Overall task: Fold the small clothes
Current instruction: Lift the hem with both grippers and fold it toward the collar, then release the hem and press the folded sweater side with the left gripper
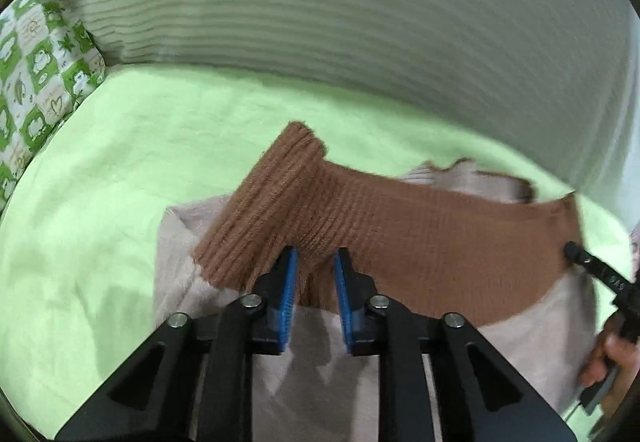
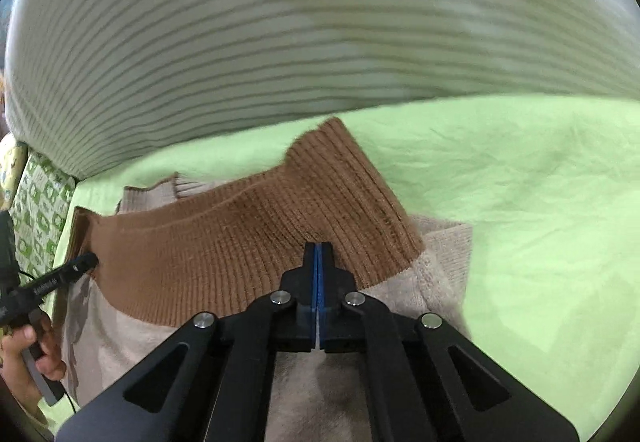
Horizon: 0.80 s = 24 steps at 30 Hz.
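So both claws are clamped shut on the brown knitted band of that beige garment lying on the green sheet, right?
Not quite. Only the right claw is shut on the brown band; the left wrist view shows the left claw open, blue pads apart around the fabric. The rest stands.

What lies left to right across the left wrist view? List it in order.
Patterned green pillow → bare green sheet → left claw at the brown knit band → right claw.

Home bedroom, light green bedsheet (image 1: 160, 145), frog-print pillow (image 1: 36, 69), striped cushion (image 2: 280, 33) behind
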Motion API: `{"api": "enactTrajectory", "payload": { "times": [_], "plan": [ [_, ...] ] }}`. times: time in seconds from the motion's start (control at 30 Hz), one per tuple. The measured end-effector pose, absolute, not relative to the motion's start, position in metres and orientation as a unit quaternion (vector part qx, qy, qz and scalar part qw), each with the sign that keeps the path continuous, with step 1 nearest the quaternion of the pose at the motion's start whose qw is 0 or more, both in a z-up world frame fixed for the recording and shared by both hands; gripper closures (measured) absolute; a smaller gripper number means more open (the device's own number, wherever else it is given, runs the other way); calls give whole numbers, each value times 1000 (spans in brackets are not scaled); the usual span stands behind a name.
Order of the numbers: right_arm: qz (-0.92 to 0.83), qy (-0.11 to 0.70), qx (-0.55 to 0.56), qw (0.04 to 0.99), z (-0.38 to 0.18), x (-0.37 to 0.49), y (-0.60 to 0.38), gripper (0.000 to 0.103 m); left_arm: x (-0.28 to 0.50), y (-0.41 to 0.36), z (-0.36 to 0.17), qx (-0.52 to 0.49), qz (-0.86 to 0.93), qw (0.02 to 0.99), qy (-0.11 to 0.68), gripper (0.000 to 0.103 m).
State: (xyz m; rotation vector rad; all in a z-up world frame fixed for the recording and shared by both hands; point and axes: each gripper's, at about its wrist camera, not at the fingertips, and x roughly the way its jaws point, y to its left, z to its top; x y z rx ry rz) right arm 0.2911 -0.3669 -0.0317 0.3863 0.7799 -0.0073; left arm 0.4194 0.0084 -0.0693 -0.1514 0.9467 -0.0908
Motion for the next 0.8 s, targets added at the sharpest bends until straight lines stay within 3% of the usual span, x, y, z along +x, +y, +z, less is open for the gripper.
{"api": "enactTrajectory", "payload": {
  "times": [0.07, 0.13, 0.23, 0.37, 0.47, 0.7, 0.8],
  "plan": [
    [52, 370, 197, 906, -23, 291, -355, 98, 399, -4, -54, -61, -78, 897, 430, 50],
    [132, 382, 169, 899, -19, 292, -323, 98, 385, -14, -49, -47, -101, 899, 423, 45],
    [220, 423, 132, 869, -30, 302, -279, 98, 381, -18, -53, -22, -87, 900, 426, 45],
    [207, 470, 103, 852, -57, 329, -260, 98, 399, 15, -69, -40, -5, 895, 444, 47],
    [132, 438, 151, 876, -59, 348, -282, 98, 413, 48, -81, -94, 13, 883, 461, 54],
    [6, 380, 220, 899, -37, 345, -325, 98, 409, 58, -76, -135, 8, 881, 452, 56],
    [4, 368, 234, 900, -27, 324, -338, 98, 389, 66, -62, -130, 14, 885, 446, 47]
  ]
}}
